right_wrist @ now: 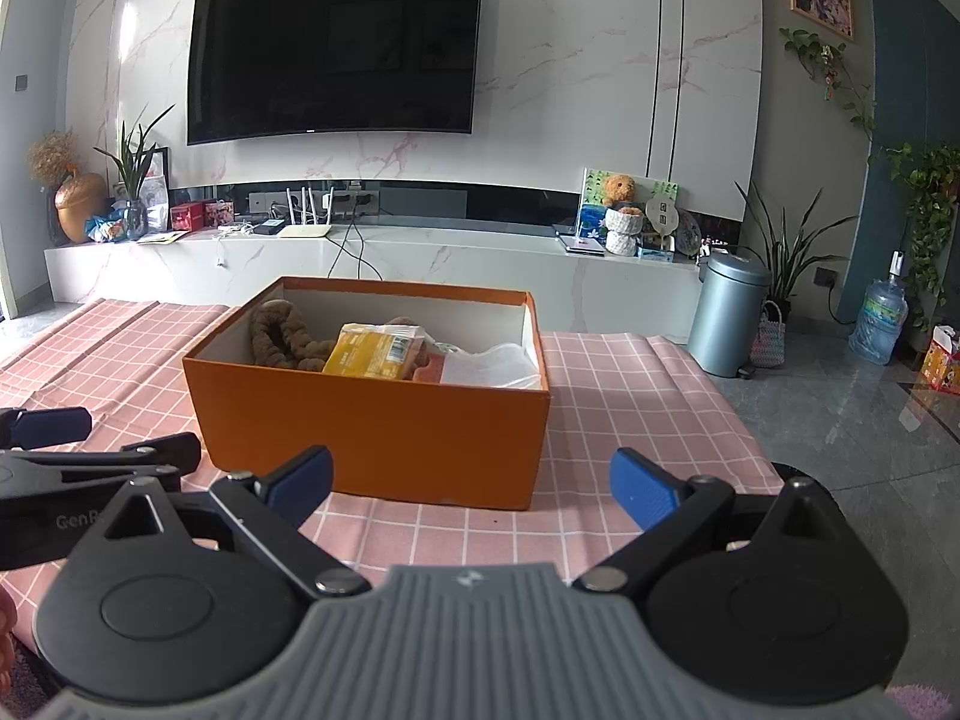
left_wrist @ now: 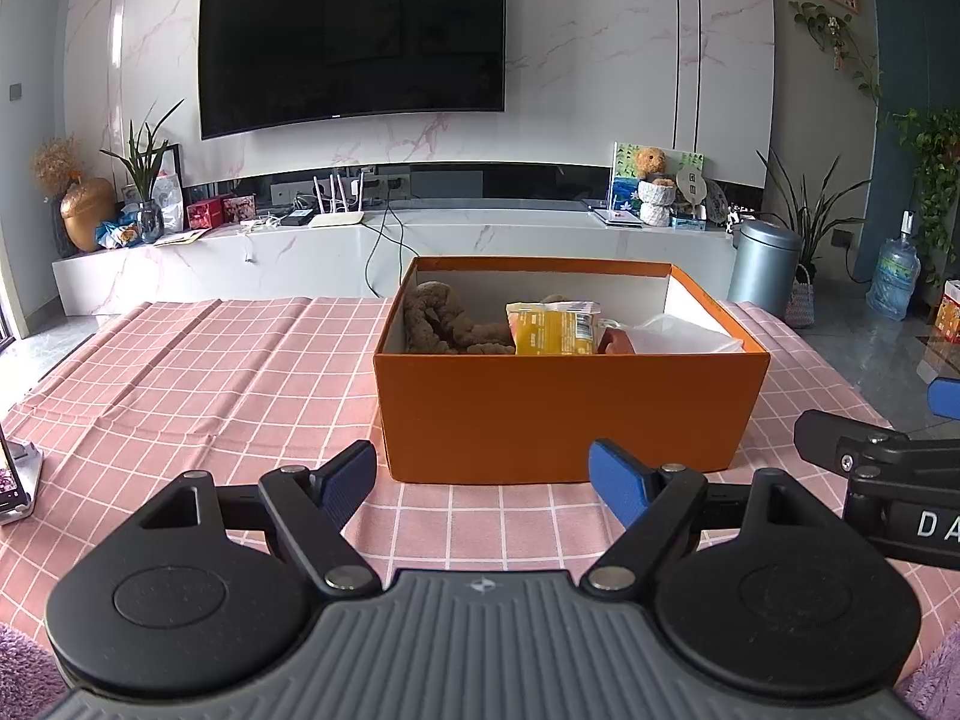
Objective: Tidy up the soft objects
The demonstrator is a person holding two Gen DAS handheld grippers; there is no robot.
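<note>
- Soft objects are seen gathered inside an open orange box [left_wrist: 564,414], which stands on a table covered by a pink checked cloth [left_wrist: 198,372].
- At the left end of the box a brown plush toy [left_wrist: 441,327] is lodged against the white inner wall.
- Beside the plush toy, towards the middle, a yellow packet [left_wrist: 555,330] with a barcode label is propped up; in the right wrist view it leans partly over the plush.
- A reddish-brown item [left_wrist: 615,341] is tucked between the packet and a clear plastic bag [left_wrist: 684,333], which fills the right end of the box; what the reddish item is cannot be told.
- The left gripper [left_wrist: 483,483] is held just in front of the box's near wall with its blue-padded fingers spread wide apart and nothing between them.
- The right gripper [right_wrist: 471,486] is likewise held before the box, with its fingers parted and nothing gripped.
- The two grippers are set side by side, each showing at the edge of the other's view.
- Beyond the table a white marble TV console [left_wrist: 420,246] is seen under a wall-mounted television [left_wrist: 354,39].
- A grey pedal bin [right_wrist: 729,315] stands on the floor to the right of the table.
</note>
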